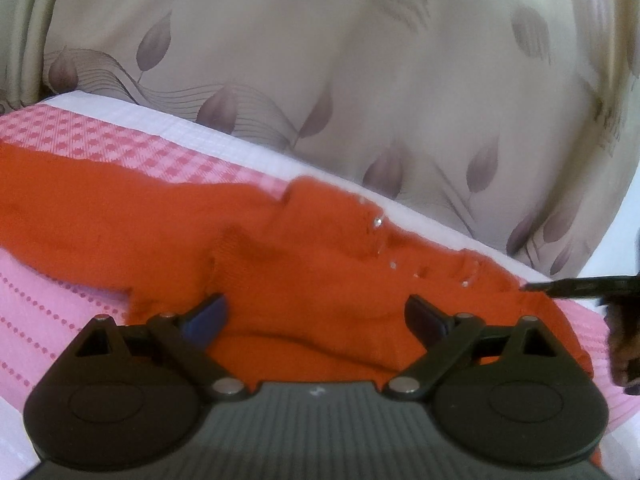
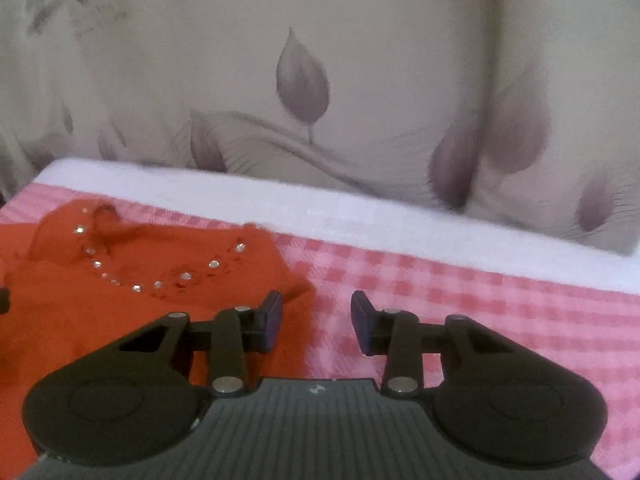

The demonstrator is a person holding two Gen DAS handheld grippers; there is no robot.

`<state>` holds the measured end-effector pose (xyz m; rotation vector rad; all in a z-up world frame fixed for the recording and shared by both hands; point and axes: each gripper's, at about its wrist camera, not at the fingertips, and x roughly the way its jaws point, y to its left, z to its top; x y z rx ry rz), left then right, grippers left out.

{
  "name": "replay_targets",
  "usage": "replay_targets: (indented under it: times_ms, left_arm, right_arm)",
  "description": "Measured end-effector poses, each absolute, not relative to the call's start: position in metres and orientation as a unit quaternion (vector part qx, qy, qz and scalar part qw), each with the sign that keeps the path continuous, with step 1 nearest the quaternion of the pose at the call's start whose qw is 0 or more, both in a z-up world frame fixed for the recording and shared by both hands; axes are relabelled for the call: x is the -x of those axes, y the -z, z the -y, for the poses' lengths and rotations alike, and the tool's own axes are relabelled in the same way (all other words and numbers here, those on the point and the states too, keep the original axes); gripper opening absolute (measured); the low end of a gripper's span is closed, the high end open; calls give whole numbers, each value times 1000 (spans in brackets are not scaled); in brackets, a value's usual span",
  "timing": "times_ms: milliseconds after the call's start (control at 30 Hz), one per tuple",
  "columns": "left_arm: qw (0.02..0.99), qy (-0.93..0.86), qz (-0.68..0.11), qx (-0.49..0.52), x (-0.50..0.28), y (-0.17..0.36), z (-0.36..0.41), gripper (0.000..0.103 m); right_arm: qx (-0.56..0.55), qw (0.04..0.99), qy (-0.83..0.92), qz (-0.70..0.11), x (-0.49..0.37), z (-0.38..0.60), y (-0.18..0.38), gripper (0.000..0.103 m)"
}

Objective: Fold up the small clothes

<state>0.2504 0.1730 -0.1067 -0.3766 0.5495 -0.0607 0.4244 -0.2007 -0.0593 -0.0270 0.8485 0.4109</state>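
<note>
An orange knitted top (image 1: pixel 304 248) with a row of small rhinestones (image 1: pixel 378 222) along its neckline lies spread on a pink checked cloth (image 1: pixel 60 300). My left gripper (image 1: pixel 316 314) hovers low over the body of the top, jaws wide open with only flat fabric below them. In the right wrist view the same top (image 2: pixel 120 280) lies at the left, its neckline stones (image 2: pixel 186 276) in a curve. My right gripper (image 2: pixel 316 320) stands open at the top's right edge; its left finger (image 2: pixel 272 320) is over orange fabric, its right finger (image 2: pixel 362 322) over the cloth. Neither gripper holds anything.
The pink checked cloth (image 2: pixel 480 312) covers the surface, with a white strip (image 2: pixel 360 216) along its far edge. Behind it hangs a beige curtain (image 2: pixel 320 60) with grey leaf prints. A finger of the right gripper (image 1: pixel 580 286) shows at the right edge of the left wrist view.
</note>
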Motion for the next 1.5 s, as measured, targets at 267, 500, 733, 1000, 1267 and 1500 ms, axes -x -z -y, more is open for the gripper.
replay_targets:
  times_ms: [267,500,733,1000,1267,1500]
  left_arm:
    - [943,34,-261,204,-249,108,-178,96]
    - [942,36,-258,211,-249,108,-180,96]
    - [941,38,-255,220,-248,108,-183,96]
    - [938,46,-247,239,-246,110,-189,96]
    - [934,57,-240,260,-245,113,-195,99]
    - [933,57,-239,261,-246,113,-195,99]
  right_arm:
    - [140,910,-161,-355,-418,173,69,5]
    - [138,926,-118,-331,-423,192,87,0]
    - [19,942,-197,-271,-410,205,31,35]
    - [-14,823,-411,-391,-470,47,16,96]
    - [-30,771,-412,-484,-504,-19,66,38]
    - [82,861,-331,-377,-499,-30,74,8]
